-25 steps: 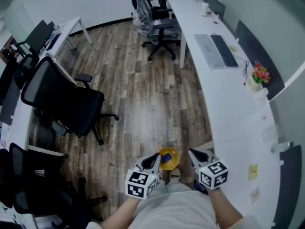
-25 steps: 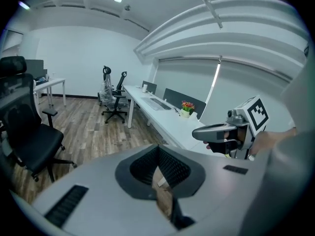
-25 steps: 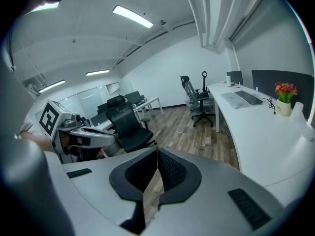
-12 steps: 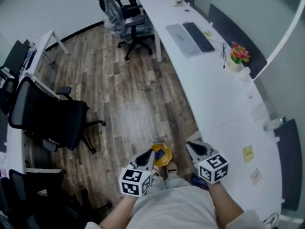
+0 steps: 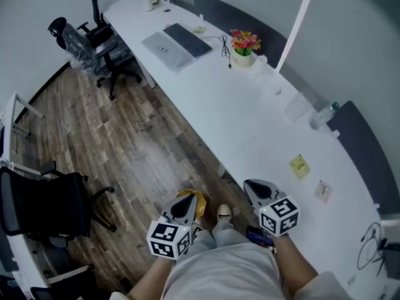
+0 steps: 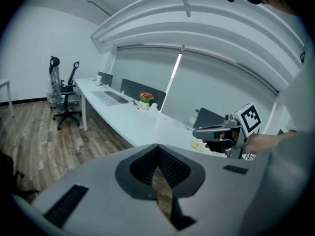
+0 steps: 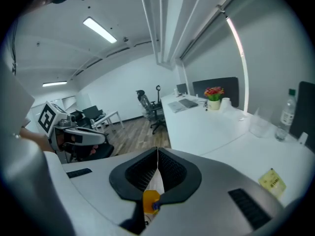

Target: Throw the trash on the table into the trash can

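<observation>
My left gripper [image 5: 182, 209] and right gripper [image 5: 250, 186] hang side by side over the wood floor, just short of the long white table [image 5: 250, 117]. Both are shut with nothing between the pads. The left gripper view shows my left gripper's [image 6: 158, 149] tips meeting, with floor showing below them, and the right gripper [image 6: 198, 132] beyond. On the table lie a yellow note [image 5: 299, 165] and a small pale wrapper [image 5: 322, 191]. A yellow thing [image 5: 199, 200] with a blue patch sits low by my shoe, half hidden behind the left gripper. It also shows below the shut right gripper [image 7: 157, 154].
Along the table stand a flower pot [image 5: 244, 45], a keyboard [image 5: 187, 38], a clear cup [image 5: 299, 108] and a bottle [image 5: 328, 114]. Office chairs stand at the far left [image 5: 94, 42] and near left [image 5: 44, 205]. Grey partitions [image 5: 369, 149] back the table.
The view has swung right, from the open floor toward the table. Both grippers came along, still shut. The yellow thing now sits behind the left gripper instead of between the two.
</observation>
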